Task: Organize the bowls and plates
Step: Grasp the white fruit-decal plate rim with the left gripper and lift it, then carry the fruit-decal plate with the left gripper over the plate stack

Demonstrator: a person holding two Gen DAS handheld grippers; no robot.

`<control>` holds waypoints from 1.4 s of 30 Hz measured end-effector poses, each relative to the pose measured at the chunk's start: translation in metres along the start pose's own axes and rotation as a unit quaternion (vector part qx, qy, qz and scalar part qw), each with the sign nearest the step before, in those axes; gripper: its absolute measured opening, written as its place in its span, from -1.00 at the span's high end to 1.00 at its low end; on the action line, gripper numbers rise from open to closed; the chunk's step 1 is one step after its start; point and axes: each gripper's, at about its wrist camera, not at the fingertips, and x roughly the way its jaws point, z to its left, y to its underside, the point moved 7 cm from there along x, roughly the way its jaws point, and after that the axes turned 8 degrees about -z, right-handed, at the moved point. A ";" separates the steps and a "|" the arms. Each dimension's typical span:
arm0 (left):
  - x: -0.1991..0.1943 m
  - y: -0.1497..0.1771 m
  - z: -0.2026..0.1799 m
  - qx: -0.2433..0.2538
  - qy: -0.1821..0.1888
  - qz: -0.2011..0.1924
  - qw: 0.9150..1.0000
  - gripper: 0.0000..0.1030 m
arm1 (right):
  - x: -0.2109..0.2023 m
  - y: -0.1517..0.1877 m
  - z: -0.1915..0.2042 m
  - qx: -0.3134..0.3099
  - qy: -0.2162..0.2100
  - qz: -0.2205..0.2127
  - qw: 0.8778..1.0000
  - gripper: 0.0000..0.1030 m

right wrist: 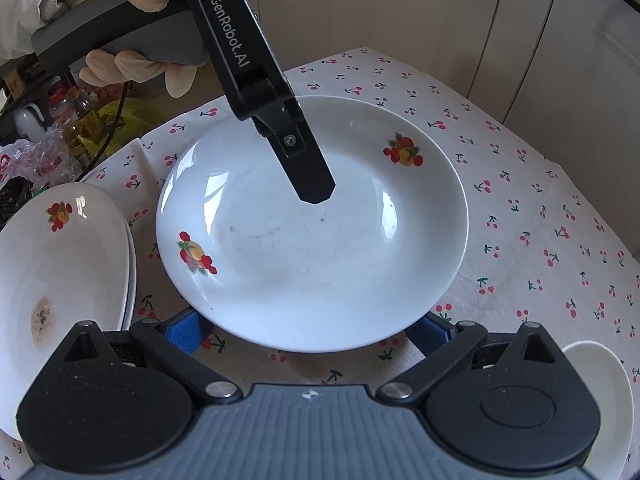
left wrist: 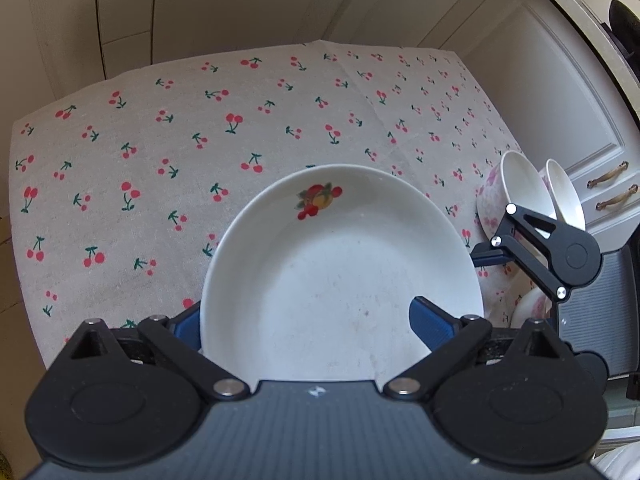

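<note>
the left gripper (left wrist: 306, 326) is seen spread wide, its blue pads (left wrist: 430, 326) standing on either side of the near rim of a white plate (left wrist: 340, 272) with no pad seen to press on it; one pad is partly hidden behind the rim and the other lies over the plate's inside. the plate with its fruit print is laid flat on a cherry-printed cloth (left wrist: 160, 140), straight ahead of this gripper and filling the gap between its fingers. the right gripper (right wrist: 316, 334) is likewise held open, its blue pads (right wrist: 186, 332) at the near edge of the same plate, apart from it as far as can be told. only in the right wrist view is the left gripper shown from outside, reaching down over the plate's middle, held by a gloved hand (right wrist: 132, 28); a stack of plates (right wrist: 60, 264) with the same fruit print, stained on top, is also shown there at the left, just beside the plate, and a white bowl (right wrist: 608, 392) at the lower right. only in the left wrist view are the pink-flowered bowls (left wrist: 516, 192) seen, tilted on edge behind the right gripper at the right.
</note>
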 end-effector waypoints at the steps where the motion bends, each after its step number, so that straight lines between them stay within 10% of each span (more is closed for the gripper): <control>1: 0.000 -0.001 0.001 0.001 0.001 -0.003 1.000 -0.92 | 0.000 0.000 0.000 0.000 0.002 -0.001 1.000 -0.99; 42: -0.040 0.003 -0.034 0.042 -0.003 -0.031 0.999 -0.92 | -0.043 -0.010 0.021 -0.028 0.036 -0.021 0.999 -0.99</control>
